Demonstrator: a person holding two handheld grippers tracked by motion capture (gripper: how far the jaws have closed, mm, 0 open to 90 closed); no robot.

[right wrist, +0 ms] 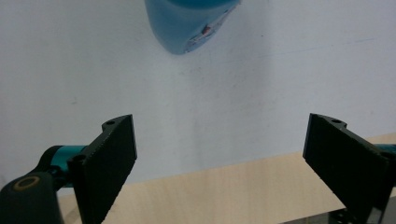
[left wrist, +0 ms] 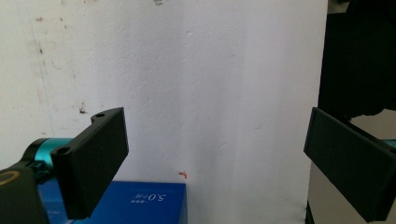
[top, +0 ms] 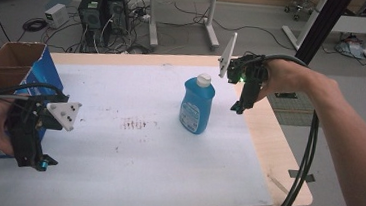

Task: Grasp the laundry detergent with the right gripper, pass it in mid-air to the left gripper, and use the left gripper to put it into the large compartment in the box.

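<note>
Glossy blue plastic bottle [top: 196, 106], cardboard box [top: 11, 68].

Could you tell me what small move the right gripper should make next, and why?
Probably ease the right gripper leftward toward the blue bottle. Its jaws are wide open and empty, and the bottle stands upright just to its left on the white mat, untouched.

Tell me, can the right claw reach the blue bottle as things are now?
Probably yes. The right claw hangs open just beside the blue bottle, which stands upright on the white mat. Nothing lies between them, so the way looks free.
</note>
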